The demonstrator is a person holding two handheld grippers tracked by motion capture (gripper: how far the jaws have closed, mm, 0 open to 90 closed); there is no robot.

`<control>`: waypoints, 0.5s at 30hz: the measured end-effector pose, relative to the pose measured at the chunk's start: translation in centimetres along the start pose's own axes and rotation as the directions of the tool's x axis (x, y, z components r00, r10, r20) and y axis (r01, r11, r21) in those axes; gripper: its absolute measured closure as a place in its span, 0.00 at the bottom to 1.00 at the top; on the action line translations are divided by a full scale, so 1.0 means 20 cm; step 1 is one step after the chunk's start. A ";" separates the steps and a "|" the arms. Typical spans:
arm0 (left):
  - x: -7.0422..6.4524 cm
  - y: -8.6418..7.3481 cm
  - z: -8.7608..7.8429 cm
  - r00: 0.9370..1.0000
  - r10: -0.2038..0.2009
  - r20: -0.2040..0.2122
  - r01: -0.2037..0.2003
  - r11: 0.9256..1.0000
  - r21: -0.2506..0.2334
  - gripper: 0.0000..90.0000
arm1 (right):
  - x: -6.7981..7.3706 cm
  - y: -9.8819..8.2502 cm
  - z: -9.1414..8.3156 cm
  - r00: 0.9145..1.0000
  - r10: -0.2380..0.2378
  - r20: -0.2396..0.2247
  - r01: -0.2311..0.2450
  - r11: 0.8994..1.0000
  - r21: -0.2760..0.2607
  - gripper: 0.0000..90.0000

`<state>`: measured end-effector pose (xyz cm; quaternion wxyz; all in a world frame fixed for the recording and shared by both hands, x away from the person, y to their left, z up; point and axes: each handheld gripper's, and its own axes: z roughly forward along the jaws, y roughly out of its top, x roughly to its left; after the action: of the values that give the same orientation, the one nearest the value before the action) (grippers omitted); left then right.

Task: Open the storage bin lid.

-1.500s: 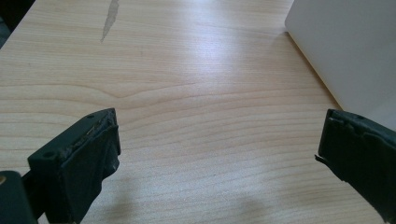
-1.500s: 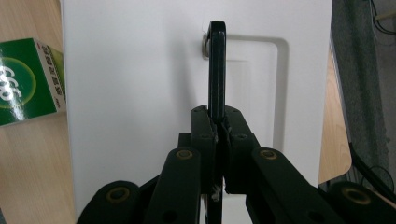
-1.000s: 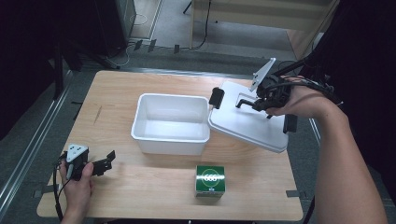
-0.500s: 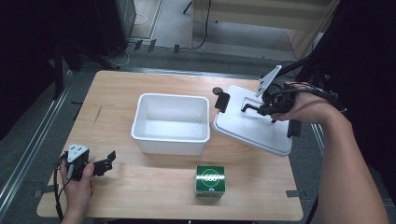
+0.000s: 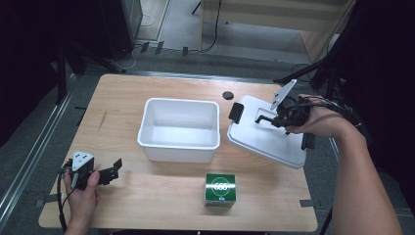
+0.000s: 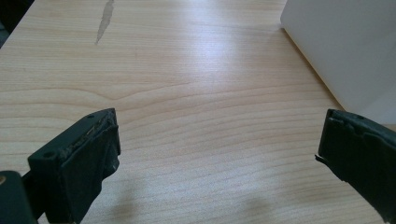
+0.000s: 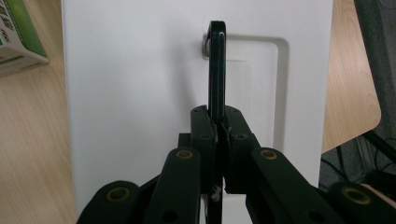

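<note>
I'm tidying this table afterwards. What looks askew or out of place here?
The white lid is off the white bin, tilted, overhanging the table's right edge. The right hand-held gripper is shut on its black handle. Nothing looks spilled or broken.

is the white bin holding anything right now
No, the white bin shows a bare bottom in the high view, and the green box stands outside it.

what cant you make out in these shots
- Green box: top print too small in the high view; cut off by the edge in the right gripper view.
- Lid: its underside, hidden by the lid itself.
- Lid handle: lower part hidden between the right claw jaws.
</note>
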<state>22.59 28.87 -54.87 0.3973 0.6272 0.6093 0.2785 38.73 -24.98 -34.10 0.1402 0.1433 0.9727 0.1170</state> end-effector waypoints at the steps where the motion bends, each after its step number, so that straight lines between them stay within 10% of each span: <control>1: 0.00 0.00 0.00 1.000 0.000 -0.001 0.000 1.000 -0.001 0.00 | 0.00 -0.01 0.01 1.000 0.003 0.001 -0.003 1.000 0.005 0.95; 15: 0.00 0.00 0.00 1.000 0.000 0.004 0.000 1.000 -0.005 0.00 | 0.02 -0.11 0.14 1.000 0.012 -0.006 -0.012 1.000 -0.005 0.95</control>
<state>22.57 28.84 -54.90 0.4000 0.6267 0.6078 0.2789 38.65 -26.29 -37.49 0.1371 0.1484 0.9719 0.1207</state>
